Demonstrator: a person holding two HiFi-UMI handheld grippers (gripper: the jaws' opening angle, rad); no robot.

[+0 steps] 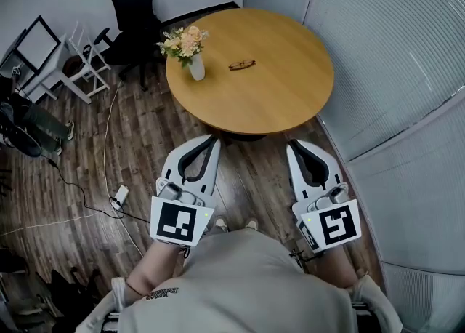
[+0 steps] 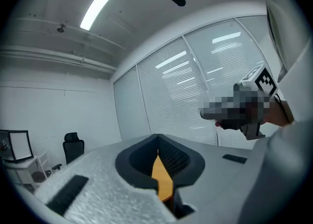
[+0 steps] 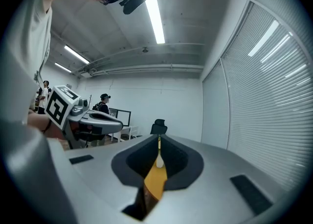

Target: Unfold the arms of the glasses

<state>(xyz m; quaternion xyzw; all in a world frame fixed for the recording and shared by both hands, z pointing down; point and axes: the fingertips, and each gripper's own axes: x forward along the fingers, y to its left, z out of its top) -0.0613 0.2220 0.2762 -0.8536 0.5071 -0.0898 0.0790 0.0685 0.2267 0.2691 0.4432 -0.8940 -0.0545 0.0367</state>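
Observation:
A folded pair of brown glasses (image 1: 242, 65) lies on the round wooden table (image 1: 283, 99), near its middle. Both grippers hang low by the person's body, short of the table's near edge and well away from the glasses. The left gripper (image 1: 211, 138) has its jaws together with nothing in them, and so does the right gripper (image 1: 292, 145). In the left gripper view only a thin strip of the table shows through the slit of the left gripper (image 2: 157, 136). The right gripper (image 3: 159, 138) shows the same slit in its own view. Neither gripper view shows the glasses.
A white vase of flowers (image 1: 196, 67) stands on the table's left side. Beyond the table are a black office chair (image 1: 134, 4) and a white desk (image 1: 69, 62). Cables and a power strip (image 1: 120, 195) lie on the wooden floor at left. A blind-covered glass wall (image 1: 392, 55) runs along the right.

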